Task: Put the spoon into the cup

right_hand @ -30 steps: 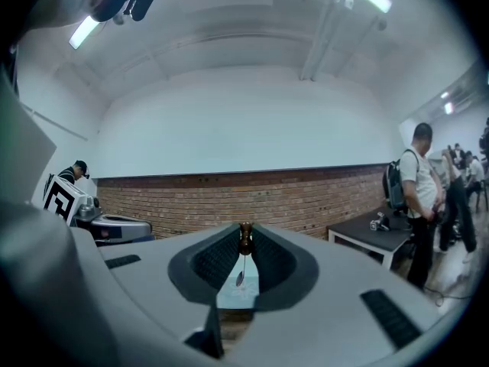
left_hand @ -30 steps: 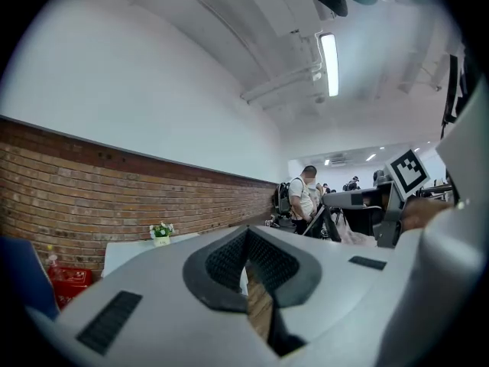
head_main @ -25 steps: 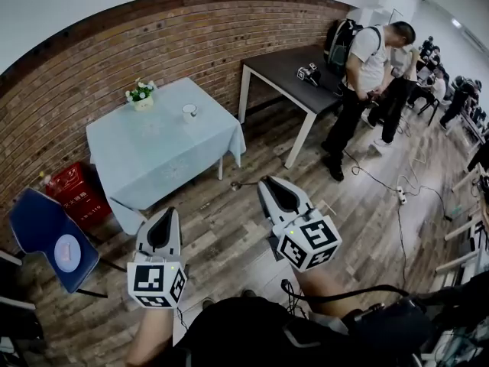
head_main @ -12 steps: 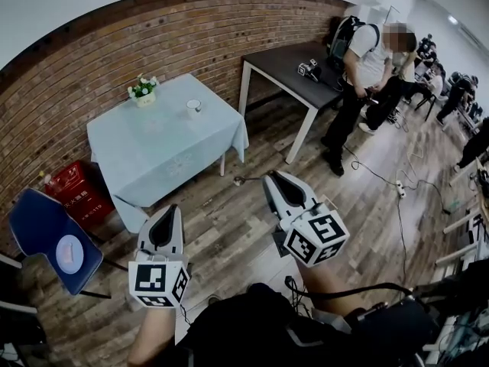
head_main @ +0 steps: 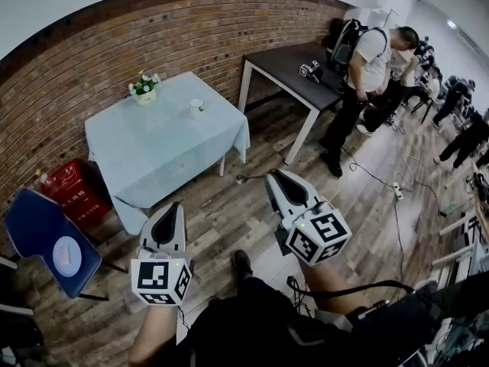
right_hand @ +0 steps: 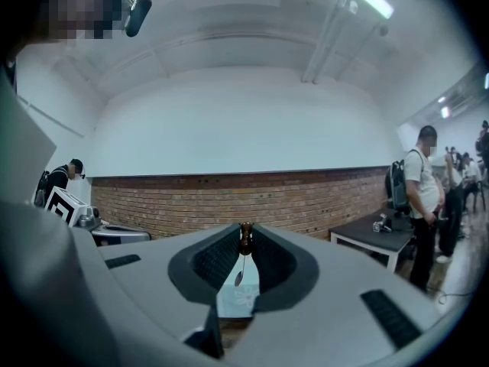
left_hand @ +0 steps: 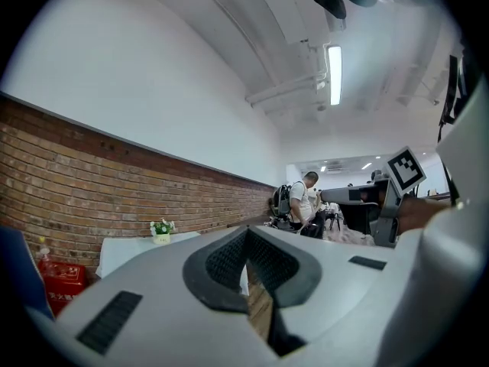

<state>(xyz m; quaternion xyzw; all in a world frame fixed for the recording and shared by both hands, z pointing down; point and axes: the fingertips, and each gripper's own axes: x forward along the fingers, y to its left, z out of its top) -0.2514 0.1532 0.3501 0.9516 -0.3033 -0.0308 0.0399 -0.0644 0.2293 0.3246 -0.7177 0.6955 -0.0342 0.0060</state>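
Observation:
A small white cup [head_main: 197, 106] stands near the far right edge of a table with a light blue cloth [head_main: 153, 151], well ahead of both grippers. My right gripper [head_main: 272, 176] [right_hand: 245, 232] is shut on a small spoon [head_main: 246, 179] [right_hand: 240, 272]. Its dark handle end is pinched at the jaw tips and its bowl hangs down. My left gripper [head_main: 173, 207] [left_hand: 246, 235] is held over the wooden floor with its jaws together and nothing between them. Both grippers are short of the table's near edge.
A flower pot [head_main: 144, 87] sits at the table's far corner. A blue chair [head_main: 42, 239] and a red crate [head_main: 72, 189] stand at the left. A dark table [head_main: 286, 67], standing people [head_main: 363, 67] and floor cables [head_main: 382, 182] fill the right.
The grippers keep about the same pose, the right one still holding the spoon. The view has shifted slightly, and a shoe now shows on the floor between the grippers.

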